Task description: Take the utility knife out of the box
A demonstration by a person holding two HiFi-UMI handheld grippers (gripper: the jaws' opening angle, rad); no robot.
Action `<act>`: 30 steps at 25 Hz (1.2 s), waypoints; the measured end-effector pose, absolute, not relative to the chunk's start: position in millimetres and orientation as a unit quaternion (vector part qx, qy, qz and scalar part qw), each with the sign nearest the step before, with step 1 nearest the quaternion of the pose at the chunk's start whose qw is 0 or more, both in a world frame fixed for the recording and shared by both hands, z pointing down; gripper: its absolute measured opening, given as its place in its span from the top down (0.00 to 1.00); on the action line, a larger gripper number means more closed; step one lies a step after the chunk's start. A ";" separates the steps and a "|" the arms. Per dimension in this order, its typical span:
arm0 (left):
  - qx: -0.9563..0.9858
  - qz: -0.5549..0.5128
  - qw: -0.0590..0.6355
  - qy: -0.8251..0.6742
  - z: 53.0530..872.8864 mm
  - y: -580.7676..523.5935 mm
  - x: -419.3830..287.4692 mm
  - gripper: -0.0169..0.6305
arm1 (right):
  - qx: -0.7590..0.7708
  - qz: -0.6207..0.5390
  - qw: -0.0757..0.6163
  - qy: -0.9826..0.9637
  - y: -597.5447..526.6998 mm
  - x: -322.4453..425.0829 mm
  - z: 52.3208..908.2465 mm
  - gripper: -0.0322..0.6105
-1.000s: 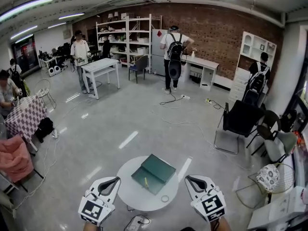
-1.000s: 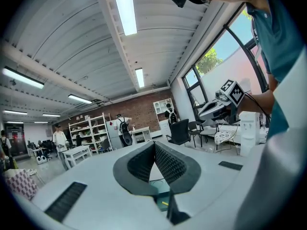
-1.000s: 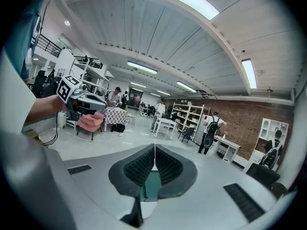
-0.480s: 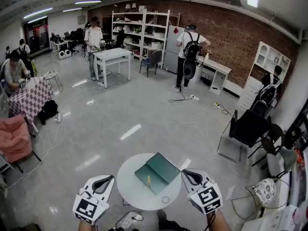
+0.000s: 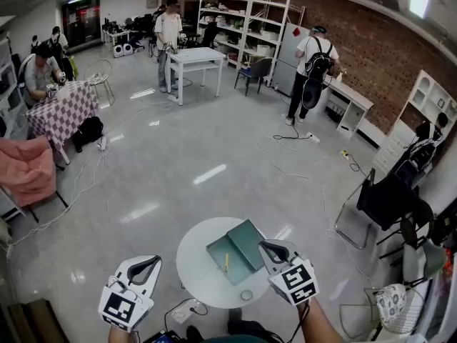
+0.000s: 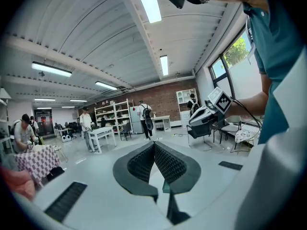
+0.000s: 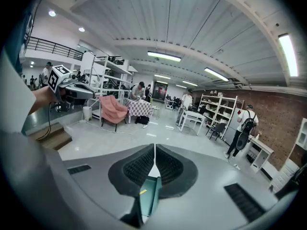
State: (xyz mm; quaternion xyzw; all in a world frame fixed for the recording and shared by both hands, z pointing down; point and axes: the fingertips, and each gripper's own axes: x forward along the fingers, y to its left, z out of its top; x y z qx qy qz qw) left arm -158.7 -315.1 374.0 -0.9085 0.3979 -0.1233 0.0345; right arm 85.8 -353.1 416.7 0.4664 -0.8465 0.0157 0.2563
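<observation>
**Round white table (image 5: 196, 277) holds the open box, and our right gripper is the nearer one**

We see the green box (image 5: 246, 238) lying open on the table, with its two halves spread flat. The yellow utility knife (image 5: 226, 262) rests in the half nearer to us. Its long axis runs roughly from our side of the box toward the far side, only slightly skewed.

Our right gripper (image 5: 265, 246) hangs over the right edge of the box. Its jaws are pressed together with nothing between them. In its own view the knife shows as a yellow sliver just under the pads (image 7: 139, 169).

Our left gripper (image 5: 156, 261) sits well to the left of the box, beyond the table's rim. Its jaws are likewise together and empty.

We judge that the right gripper should take the knife, which lies just left of its tips and below them. To do that, its jaws would first have to spread and straddle the knife's narrow width.
</observation>
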 end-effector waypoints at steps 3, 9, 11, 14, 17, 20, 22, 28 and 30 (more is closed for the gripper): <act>-0.904 -0.133 0.020 0.406 395.0 -332.0 -164.9 0.95 | 0.445 0.030 0.272 -0.852 -381.9 76.2 449.2 0.89; -0.894 -0.144 -0.011 0.423 436.8 -359.4 -165.7 0.95 | 0.413 0.061 0.306 -0.856 -427.0 71.2 521.3 0.89; -0.891 -0.145 -0.020 0.429 449.0 -368.0 -165.2 0.95 | 0.403 0.071 0.317 -0.856 -439.7 70.8 544.6 0.89; -0.887 -0.149 -0.032 0.436 466.7 -381.0 -165.6 0.95 | 0.390 0.085 0.332 -0.855 -457.6 69.2 576.7 0.89; -0.883 -0.153 -0.045 0.441 483.9 -393.5 -172.7 0.95 | 0.375 0.100 0.346 -0.854 -473.2 60.4 606.2 0.89; -0.878 -0.156 -0.058 0.448 500.7 -404.1 -180.8 0.95 | 0.360 0.116 0.362 -0.852 -484.4 50.2 637.1 0.89; -0.876 -0.157 -0.066 0.452 511.8 -408.6 -182.4 0.95 | 0.348 0.130 0.373 -0.850 -488.4 47.0 659.9 0.89; -0.868 -0.162 -0.085 0.462 545.8 -417.6 -190.8 0.95 | 0.324 0.168 0.403 -0.839 -495.4 37.8 727.7 0.89; -0.864 -0.164 -0.093 0.466 560.0 -417.1 -192.9 0.95 | 0.318 0.179 0.412 -0.835 -493.2 37.2 751.3 0.89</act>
